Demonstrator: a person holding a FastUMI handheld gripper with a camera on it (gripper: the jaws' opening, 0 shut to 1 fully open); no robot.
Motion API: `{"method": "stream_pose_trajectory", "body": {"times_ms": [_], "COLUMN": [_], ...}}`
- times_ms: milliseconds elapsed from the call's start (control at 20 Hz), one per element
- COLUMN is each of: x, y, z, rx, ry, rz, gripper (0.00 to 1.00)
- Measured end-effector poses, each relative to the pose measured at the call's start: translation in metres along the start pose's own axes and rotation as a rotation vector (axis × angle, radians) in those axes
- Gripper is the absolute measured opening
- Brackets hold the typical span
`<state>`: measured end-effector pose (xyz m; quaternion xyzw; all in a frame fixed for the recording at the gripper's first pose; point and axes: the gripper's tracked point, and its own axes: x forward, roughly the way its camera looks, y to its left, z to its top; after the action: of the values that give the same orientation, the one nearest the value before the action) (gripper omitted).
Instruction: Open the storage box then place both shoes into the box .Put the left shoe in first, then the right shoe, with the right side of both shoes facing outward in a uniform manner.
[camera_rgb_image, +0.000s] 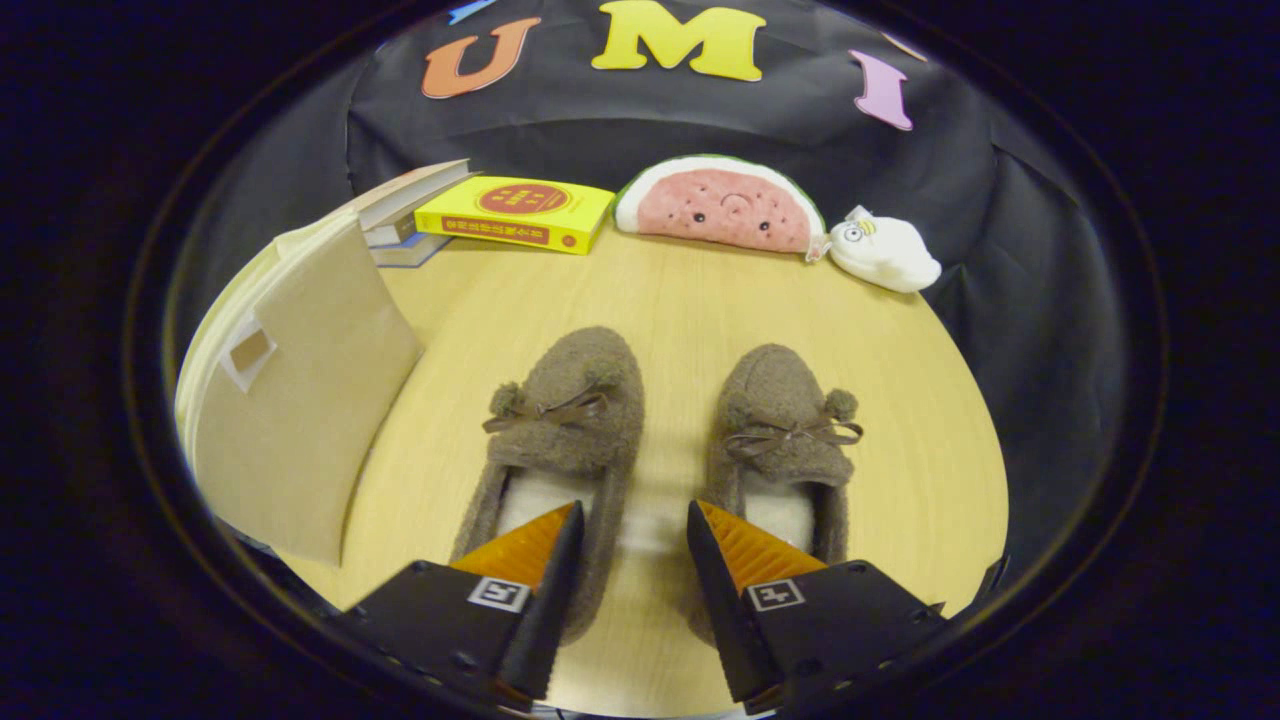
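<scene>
A pale wooden table (690, 300) carries two fuzzy brown shoes, the left shoe (560, 440) and right shoe (785, 440), side by side just ahead of the tool. A tan storage box (300, 400) stands off to the tool's left. Far beyond lie stacked books (410, 215), a yellow book (515, 213), a watermelon plush (720, 205) and a white plush (885, 255).

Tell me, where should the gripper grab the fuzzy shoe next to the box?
Probably its side wall beside the heel opening, coming from above. The left shoe lies flat, toe pointing away, its open top facing up, so one finger can slip inside. The open gripper hovers over both shoes, beside the storage box.
</scene>
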<state>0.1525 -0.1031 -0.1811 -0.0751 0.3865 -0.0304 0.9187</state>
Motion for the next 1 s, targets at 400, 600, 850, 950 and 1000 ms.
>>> {"method": "stream_pose_trajectory", "body": {"times_ms": [400, 600, 850, 950, 1000], "x": [0.012, 0.005, -0.03, -0.054, -0.067], "y": [0.013, 0.018, 0.029, 0.038, 0.043], "z": [-0.003, 0.002, 0.019, 0.034, 0.041], "rx": [0.088, 0.183, 0.284, 0.288, 0.285], "ry": [0.234, 0.236, 0.223, 0.188, 0.167], "rz": [0.035, 0.062, 0.145, 0.179, 0.193], "gripper": [0.05, 0.01, 0.0, 0.0, 0.0]}}
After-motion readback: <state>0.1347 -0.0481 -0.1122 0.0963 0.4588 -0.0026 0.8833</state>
